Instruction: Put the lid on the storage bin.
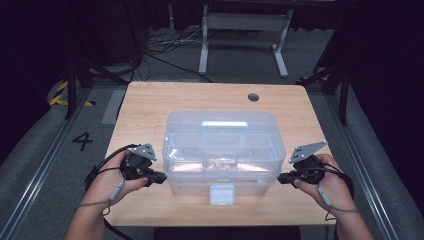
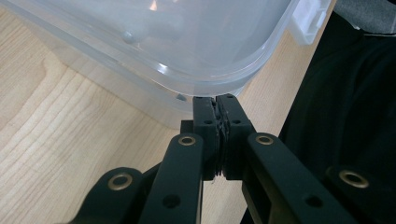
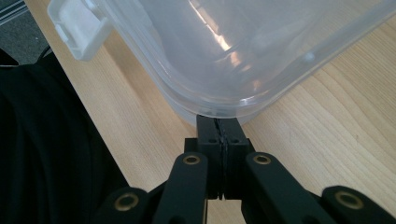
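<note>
While both tongs closed, left tongs (image 2: 217, 99), right tongs (image 3: 217, 122) touch box (image 1: 220, 145) corners.

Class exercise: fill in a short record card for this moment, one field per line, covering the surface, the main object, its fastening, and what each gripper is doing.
Surface: wooden table
Main object: clear plastic box, lid on
Fastening: white latch on the near side
Left gripper: jaws together, tips at the box's near left corner, under the lid rim
Right gripper: jaws together, tips at the near right corner
Contents: unclear through the plastic
</note>
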The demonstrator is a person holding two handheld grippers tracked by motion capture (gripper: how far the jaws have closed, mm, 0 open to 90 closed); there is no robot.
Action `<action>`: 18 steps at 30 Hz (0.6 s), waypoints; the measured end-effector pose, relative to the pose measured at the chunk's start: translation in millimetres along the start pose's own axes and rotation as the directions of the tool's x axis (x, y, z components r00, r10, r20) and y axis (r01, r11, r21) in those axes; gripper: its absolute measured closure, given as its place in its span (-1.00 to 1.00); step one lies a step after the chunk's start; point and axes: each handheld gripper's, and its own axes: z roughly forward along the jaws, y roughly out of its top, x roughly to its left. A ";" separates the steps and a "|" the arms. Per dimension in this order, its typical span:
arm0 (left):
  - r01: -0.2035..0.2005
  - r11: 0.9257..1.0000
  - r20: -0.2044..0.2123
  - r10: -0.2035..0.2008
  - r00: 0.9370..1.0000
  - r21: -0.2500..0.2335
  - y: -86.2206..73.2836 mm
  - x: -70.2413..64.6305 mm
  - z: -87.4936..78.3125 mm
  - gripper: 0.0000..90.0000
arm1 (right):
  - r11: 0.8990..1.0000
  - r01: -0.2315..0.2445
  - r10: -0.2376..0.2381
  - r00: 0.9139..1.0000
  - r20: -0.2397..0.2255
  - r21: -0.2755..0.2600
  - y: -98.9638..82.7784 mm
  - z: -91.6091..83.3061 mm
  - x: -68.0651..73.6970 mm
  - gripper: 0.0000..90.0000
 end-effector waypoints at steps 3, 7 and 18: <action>0.002 1.000 0.000 -0.002 1.000 0.006 -0.6 0.4 0.9 0.94 | 1.000 0.003 -0.003 1.000 0.003 0.010 -0.2 0.4 0.1 0.99; 0.001 1.000 -0.003 -0.001 1.000 0.020 -0.7 0.3 1.9 0.94 | 1.000 0.003 -0.003 1.000 0.001 0.023 -0.5 1.1 0.2 0.98; 0.000 0.999 0.003 0.000 1.000 0.049 -2.1 1.6 2.2 0.93 | 0.998 0.008 -0.008 1.000 0.001 0.068 -0.9 5.0 0.9 0.99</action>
